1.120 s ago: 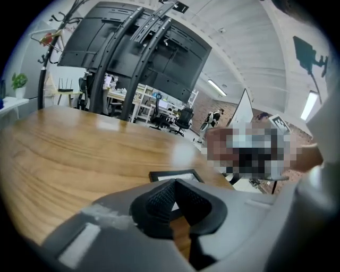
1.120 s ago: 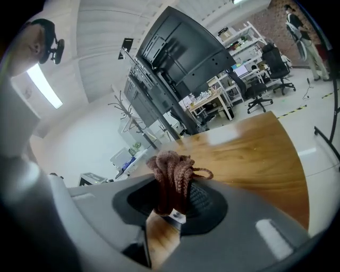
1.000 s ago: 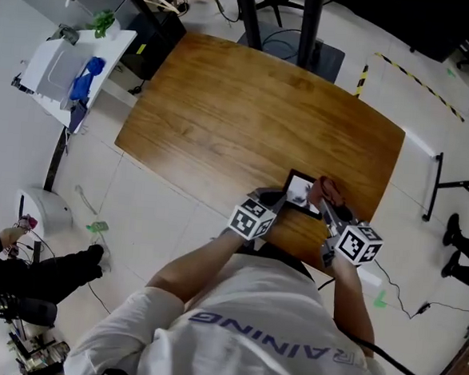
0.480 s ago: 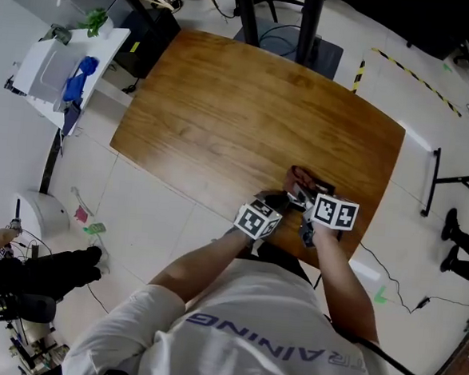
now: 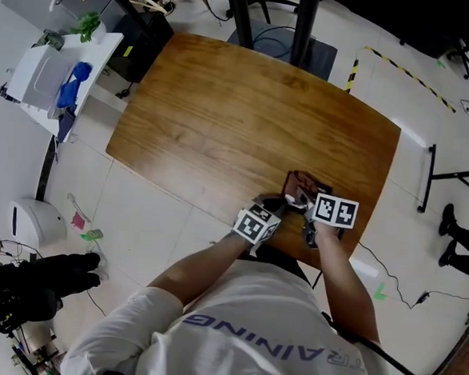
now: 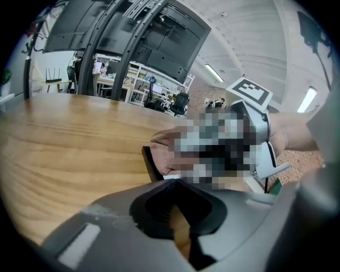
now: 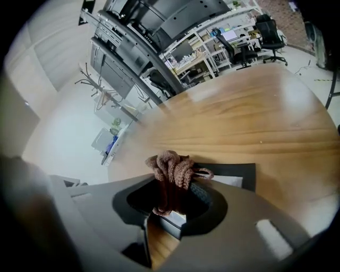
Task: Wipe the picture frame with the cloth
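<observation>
A black picture frame with a white inside lies flat near the front edge of the wooden table. My right gripper is shut on a bunched brown knitted cloth and holds it down on the frame. In the right gripper view the cloth sticks up between the jaws. My left gripper sits at the frame's near left edge. Its jaws are closed on the frame's edge. The cloth shows just beyond that edge.
A white side unit with blue and green items stands off the table's far left corner. A person in black crouches on the floor at lower left. Black stand legs rise behind the table. Cables lie on the floor at right.
My right gripper has swept the cloth from the frame's right side leftward over the frame. In the last half second it barely moved. The left gripper has stayed put.
</observation>
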Available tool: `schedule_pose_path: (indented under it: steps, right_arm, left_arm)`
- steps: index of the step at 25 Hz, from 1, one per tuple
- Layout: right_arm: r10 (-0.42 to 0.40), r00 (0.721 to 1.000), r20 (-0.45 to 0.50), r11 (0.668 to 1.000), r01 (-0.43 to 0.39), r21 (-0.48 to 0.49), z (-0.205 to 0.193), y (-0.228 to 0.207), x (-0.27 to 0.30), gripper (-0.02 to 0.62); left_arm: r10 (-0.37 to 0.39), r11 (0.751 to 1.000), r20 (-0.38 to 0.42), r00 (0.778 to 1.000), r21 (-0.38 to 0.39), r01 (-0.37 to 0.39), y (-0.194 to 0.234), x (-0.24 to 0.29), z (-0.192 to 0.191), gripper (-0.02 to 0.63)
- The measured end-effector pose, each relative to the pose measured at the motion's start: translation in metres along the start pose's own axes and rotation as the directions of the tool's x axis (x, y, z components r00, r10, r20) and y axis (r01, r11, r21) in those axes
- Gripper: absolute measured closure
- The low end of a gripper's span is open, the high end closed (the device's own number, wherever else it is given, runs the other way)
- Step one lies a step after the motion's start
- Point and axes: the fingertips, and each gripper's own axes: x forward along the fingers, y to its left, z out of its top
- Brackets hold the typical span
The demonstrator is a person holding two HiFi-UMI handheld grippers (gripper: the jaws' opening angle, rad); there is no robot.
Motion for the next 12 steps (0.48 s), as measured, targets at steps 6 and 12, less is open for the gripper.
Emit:
schedule_pose_path:
  steps: [6,12]
  right_arm:
    - [-0.041,0.999,0.03,0.999,0.04,0.033,-0.001,-0.03,-0.026,0.474]
    - [-0.133,0.988,0.076,0.99,0.13,0.048,-0.001,-0.06,-0.061,0.474]
  left_arm:
    - [-0.011,0.999,0.0,1.0,-0.032,0.011,-0.001,-0.001,0.0,0.6]
    - [-0.011,1.0,0.005,1.0,-0.025,0.011,-0.002,-0.002,0.001,0.6]
